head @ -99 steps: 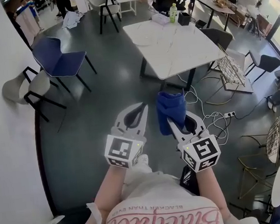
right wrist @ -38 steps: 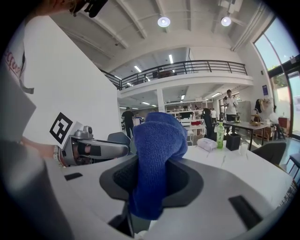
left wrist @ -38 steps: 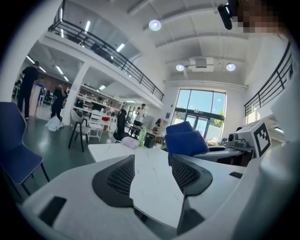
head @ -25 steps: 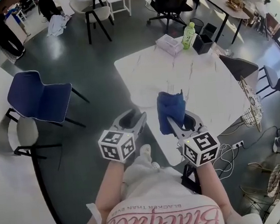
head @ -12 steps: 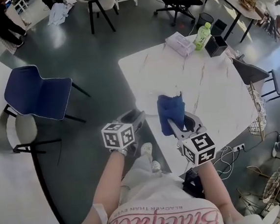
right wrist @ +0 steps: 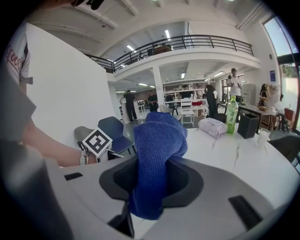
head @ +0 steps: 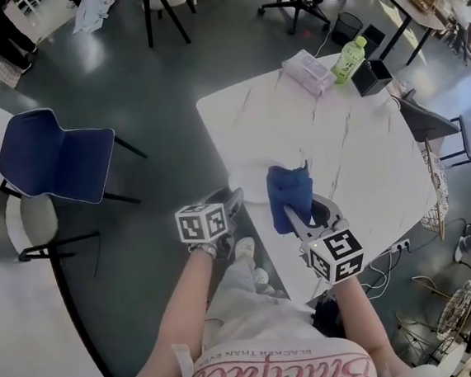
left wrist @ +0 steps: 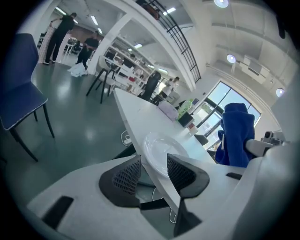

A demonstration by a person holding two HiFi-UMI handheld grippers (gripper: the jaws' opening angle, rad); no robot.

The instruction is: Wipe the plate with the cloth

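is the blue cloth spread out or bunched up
Bunched up. The blue cloth stands as a folded wad clamped in the jaws of the right gripper, its top rounded over above them.

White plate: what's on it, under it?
Nothing on the round white plate; it lies on the white table by the edge. Its near rim is hidden behind the left claw.

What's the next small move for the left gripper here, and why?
Probably ease the left gripper forward and close on the near rim of the plate: its jaws stand apart with the plate just beyond them, while the right gripper holds the blue cloth ready.
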